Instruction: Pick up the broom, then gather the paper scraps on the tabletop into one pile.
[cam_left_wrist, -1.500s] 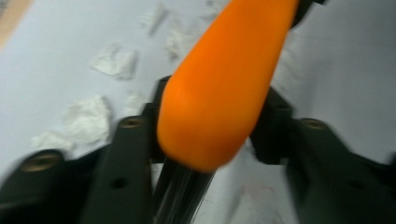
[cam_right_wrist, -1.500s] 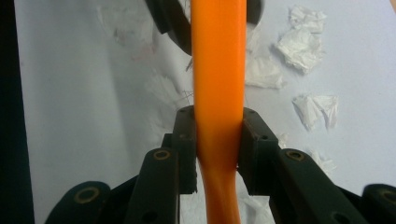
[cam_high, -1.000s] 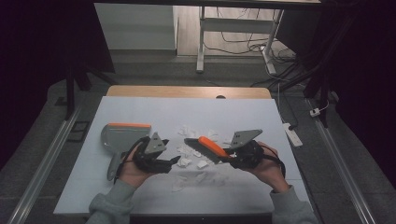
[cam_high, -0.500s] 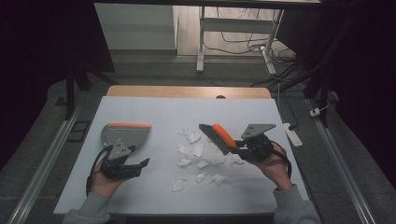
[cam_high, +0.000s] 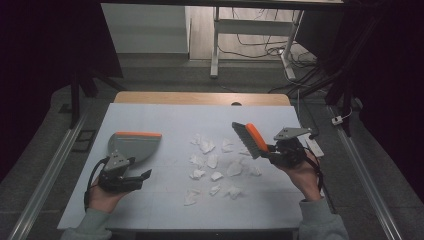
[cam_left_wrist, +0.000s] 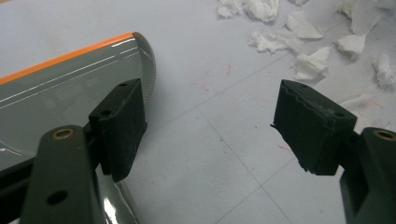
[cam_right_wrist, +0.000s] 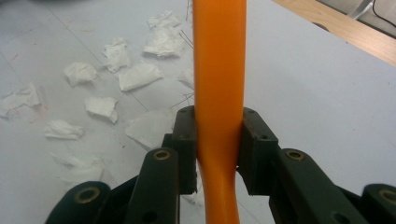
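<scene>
1. Work in hand: sweeping the scattered white torn paper scraps (cam_high: 212, 162) on the pale grey table top (cam_high: 165, 210) with a brush into a dustpan.
2. Landmark: the grey plastic dustpan with an orange front edge (cam_high: 132, 145) lies flat on the table, left of the scrap pile and well apart from it.
3. Left gripper (cam_high: 131, 176): 1 second ago it sat close to the scraps with the dustpan handle in its grasp. It now rests just in front of the dustpan, on the person's side. Its jaws have just been opening and stand wide apart; in the left gripper view nothing lies between the pads (cam_left_wrist: 123, 123), and 1 pad overlaps the dustpan's rear edge (cam_left_wrist: 70, 88).
4. Judgement: the dustpan has been set down and released at the far left, so it is not yet placed to receive scraps.
5. Right gripper (cam_right_wrist: 217, 149): clamped tight on the orange plastic handle of the black-bristled hand brush (cam_high: 252, 140), now right of the pile, farther from the dustpan than 1 second ago.
6. Judgement: the brush is placed to sweep leftward toward the dustpan; no scrap is collected yet.
</scene>
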